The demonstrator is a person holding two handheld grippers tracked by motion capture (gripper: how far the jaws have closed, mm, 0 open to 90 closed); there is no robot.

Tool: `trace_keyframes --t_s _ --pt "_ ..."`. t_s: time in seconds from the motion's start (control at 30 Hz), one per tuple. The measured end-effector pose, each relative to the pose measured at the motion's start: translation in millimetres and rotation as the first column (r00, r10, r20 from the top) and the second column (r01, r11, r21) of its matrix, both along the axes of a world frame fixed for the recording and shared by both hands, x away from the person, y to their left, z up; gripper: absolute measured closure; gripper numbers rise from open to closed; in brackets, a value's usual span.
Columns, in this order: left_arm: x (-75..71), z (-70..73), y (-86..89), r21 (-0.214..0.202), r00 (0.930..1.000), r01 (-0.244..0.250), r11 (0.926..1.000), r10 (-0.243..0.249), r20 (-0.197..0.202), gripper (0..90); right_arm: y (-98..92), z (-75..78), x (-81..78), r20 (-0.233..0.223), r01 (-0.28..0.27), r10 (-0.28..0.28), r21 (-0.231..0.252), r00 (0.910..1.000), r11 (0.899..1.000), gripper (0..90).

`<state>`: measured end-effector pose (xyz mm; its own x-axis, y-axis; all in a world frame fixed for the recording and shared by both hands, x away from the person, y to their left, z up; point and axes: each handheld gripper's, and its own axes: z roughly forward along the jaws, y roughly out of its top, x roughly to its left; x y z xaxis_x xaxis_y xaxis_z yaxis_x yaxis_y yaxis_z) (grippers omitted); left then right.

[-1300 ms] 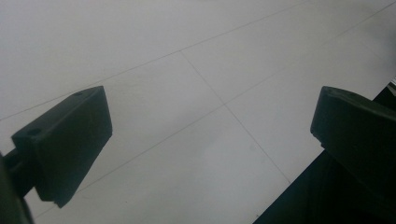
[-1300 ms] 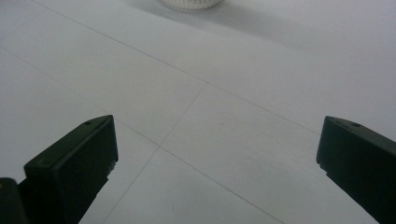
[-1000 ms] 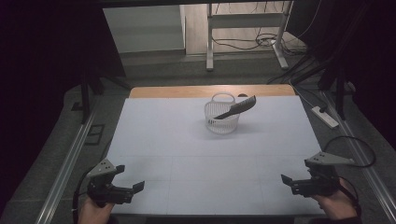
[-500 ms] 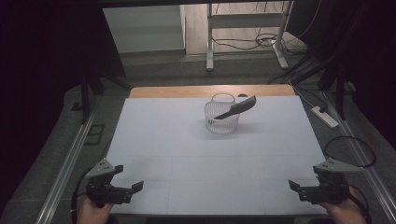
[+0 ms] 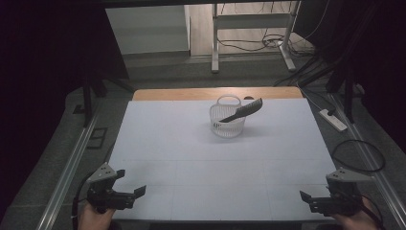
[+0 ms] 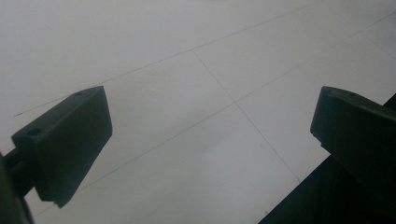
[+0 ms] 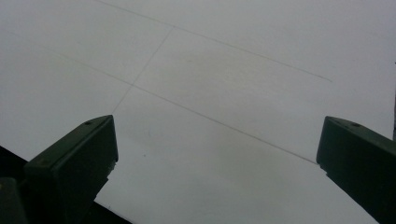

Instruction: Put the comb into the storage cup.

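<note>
The left gripper (image 5: 125, 194) rests low at the near left corner of the desk (image 5: 158, 143), held in a hand (image 5: 93, 218), with its jaws spread wide and nothing between them; the left gripper view looks between the two black jaws straight onto bare white desk surface. Toward the far middle of the desk stands a small white basket (image 5: 227, 120), upright, with a dark comb (image 5: 242, 112) propped in it, one end down inside and the other jutting over the rim toward the right. Both are well apart from either gripper, so the work looks to be at a standstill: either not yet begun or already finished with the comb in place. If anything follows, it calls for a long reach forward to the basket. The right gripper (image 5: 316, 200) sits at the near right corner, jaws likewise wide apart and empty, over plain desk near its edge.
</note>
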<state>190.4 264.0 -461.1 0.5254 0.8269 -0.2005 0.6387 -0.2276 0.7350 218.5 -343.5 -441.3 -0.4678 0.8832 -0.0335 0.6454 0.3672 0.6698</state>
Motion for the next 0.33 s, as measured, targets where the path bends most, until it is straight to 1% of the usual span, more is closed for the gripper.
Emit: trace_keyframes --t_s 0.2,0.33 --pt "0.0 -0.2 -0.3 0.004 1.0000 -0.002 1.0000 0.002 -0.001 0.0 -1.5 -1.3 -2.2 -0.029 0.016 -0.016 -0.025 0.9994 1.000 0.0" --pt "0.9 0.1 -1.2 0.003 1.0000 -0.003 1.0000 0.003 -0.002 0.0 -2.4 -1.9 -2.2 -0.033 0.017 -0.018 -0.026 0.9993 1.000 0.0"
